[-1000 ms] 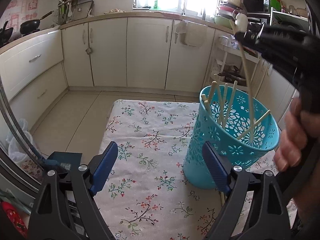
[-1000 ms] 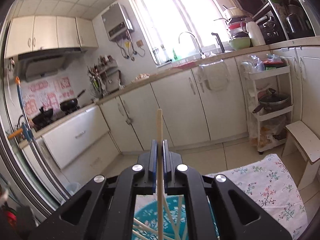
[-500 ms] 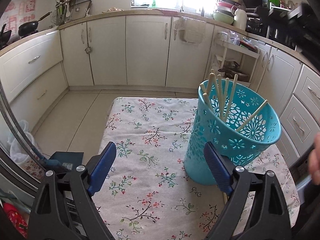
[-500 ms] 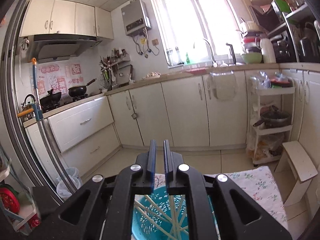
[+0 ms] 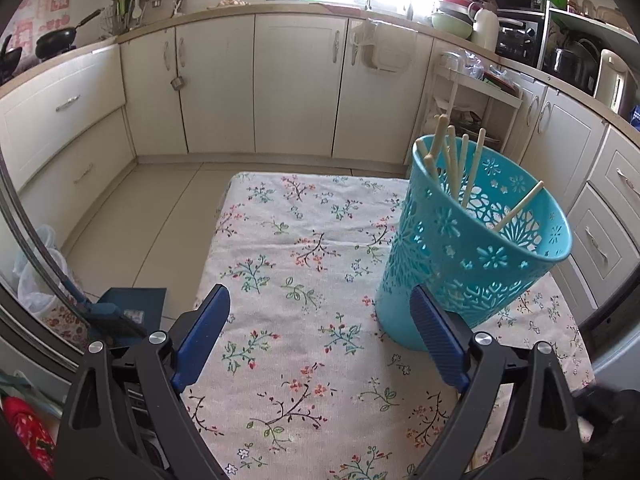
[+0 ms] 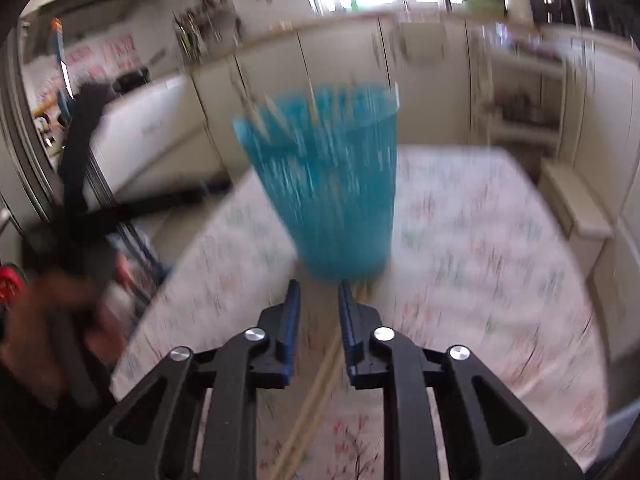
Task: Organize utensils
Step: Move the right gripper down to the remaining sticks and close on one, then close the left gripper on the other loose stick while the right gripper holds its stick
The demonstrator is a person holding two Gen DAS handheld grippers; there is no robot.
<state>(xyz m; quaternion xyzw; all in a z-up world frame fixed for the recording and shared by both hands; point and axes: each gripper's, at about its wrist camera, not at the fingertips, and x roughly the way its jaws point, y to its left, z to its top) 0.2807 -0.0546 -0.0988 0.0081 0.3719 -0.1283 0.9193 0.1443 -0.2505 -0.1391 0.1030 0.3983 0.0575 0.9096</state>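
My left gripper [image 5: 316,336] sits low over the table, blue pads spread wide with nothing between them but flowered tablecloth [image 5: 288,240]; its right-hand pad stands just in front of the foot of the turquoise basket [image 5: 468,256], and whether it touches I cannot tell; my right gripper [image 6: 318,320] points down at the same cloth, jaws parted by a narrow gap and just opened from closed; nothing is pinched between the pads, though two pale chopsticks [image 6: 316,392] lie on the cloth right under that gap, running away toward the basket's base; the right view is smeared with motion blur, so finer detail is lost; at its left edge my left hand [image 6: 56,320] shows on the black handle of the other tool; moving out, the pierced turquoise basket [image 6: 328,184] stands on the right part of the table, seeming to lean in the fisheye view; inside it a bunch of pale chopsticks [image 5: 452,160] leans up against the far-left rim, tips poking above it, and one more [image 5: 516,208] lies slanted across the opening to the right; beyond the table come the tiled floor and a run of cream kitchen cabinets [image 5: 296,84]; a white rack trolley [image 5: 472,96] stands behind the basket; farthest off, a black wok [image 5: 60,36] sits on the counter at the left.
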